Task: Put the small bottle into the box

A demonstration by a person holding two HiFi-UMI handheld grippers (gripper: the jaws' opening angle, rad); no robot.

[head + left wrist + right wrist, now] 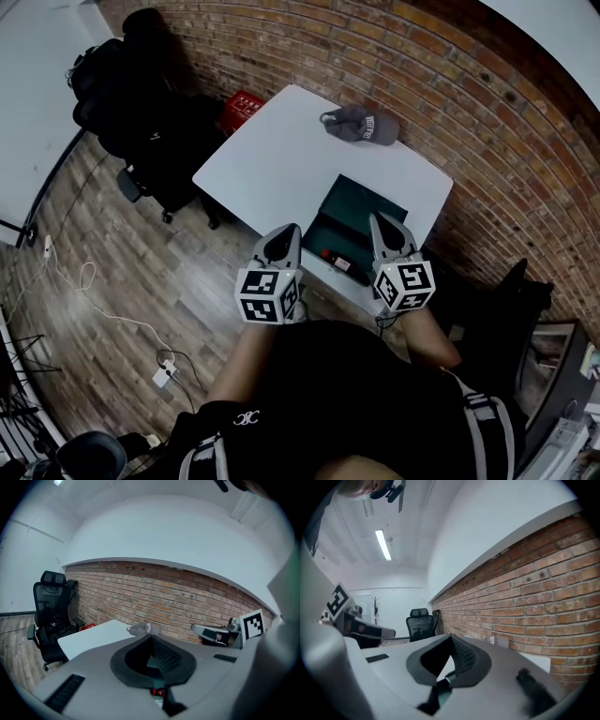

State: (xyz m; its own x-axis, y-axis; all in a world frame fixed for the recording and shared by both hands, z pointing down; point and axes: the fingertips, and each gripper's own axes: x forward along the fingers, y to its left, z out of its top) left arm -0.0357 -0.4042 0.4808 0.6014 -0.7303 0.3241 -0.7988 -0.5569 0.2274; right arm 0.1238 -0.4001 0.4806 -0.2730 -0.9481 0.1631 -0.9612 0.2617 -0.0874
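Right gripper (451,639), jaws together, faces a brick wall (525,597) and chair (421,623).

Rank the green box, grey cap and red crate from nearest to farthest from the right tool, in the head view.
1. Green box, by the right tool.
2. Grey cap, table's far side.
3. Red crate, floor beyond the table, left.

We log dim, even room light; a ceiling strip light (383,544) glows; fisheye edges bend, corners darken, near foreground blurs.

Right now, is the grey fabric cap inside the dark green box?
No, the grey fabric cap lies on the white table beyond the dark green box.
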